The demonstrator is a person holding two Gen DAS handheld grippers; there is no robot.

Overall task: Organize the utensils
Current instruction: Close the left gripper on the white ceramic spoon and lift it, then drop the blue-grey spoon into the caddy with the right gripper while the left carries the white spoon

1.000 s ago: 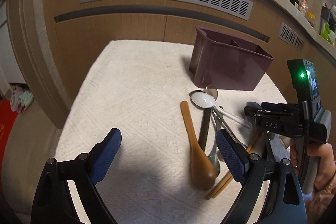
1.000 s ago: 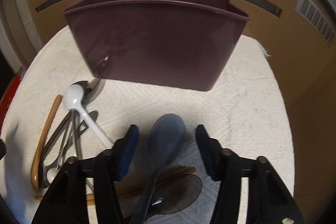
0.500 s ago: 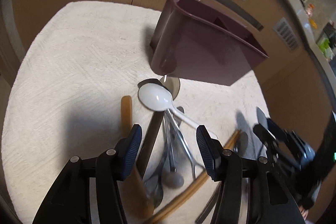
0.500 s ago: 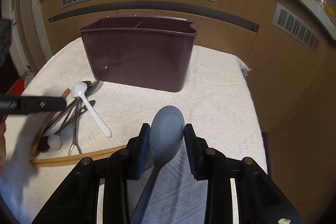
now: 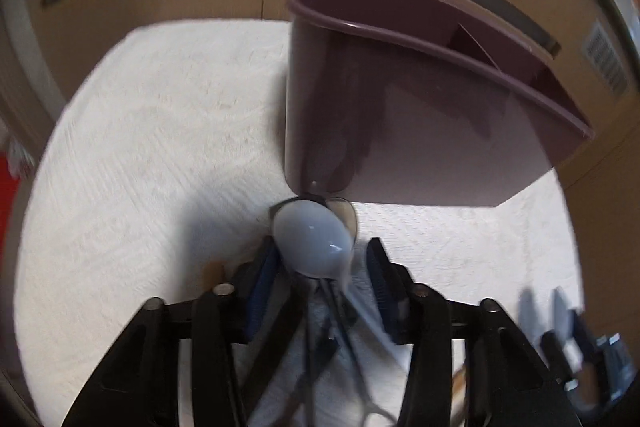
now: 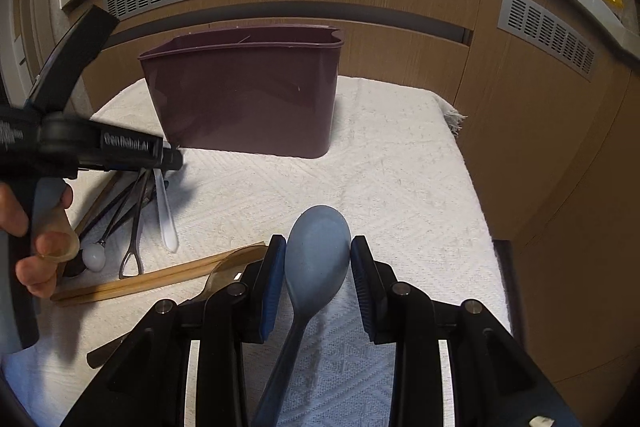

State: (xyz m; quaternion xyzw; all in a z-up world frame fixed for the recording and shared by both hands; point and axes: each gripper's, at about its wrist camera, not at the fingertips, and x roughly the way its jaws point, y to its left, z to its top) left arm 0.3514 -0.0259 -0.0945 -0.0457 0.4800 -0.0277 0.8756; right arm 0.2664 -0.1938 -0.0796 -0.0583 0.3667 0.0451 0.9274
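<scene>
Tilting steeply downward, left gripper (image 5: 320,283) closing around white spoon (image 5: 310,243), untouched; right gripper (image 6: 318,267) clamps blue spoon (image 6: 316,259), bowl toward frame top.

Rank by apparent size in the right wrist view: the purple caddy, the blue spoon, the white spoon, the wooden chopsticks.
1. Purple caddy, clearly largest.
2. Blue spoon, though it is nearest the camera, so enlarged.
3. Wooden chopsticks, long but thin.
4. White spoon, its bowl hidden behind the left gripper.

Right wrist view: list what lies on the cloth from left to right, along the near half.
Wooden spoon → metal utensils → white plastic spoon → chopsticks → blue spoon in the right tool.
</scene>
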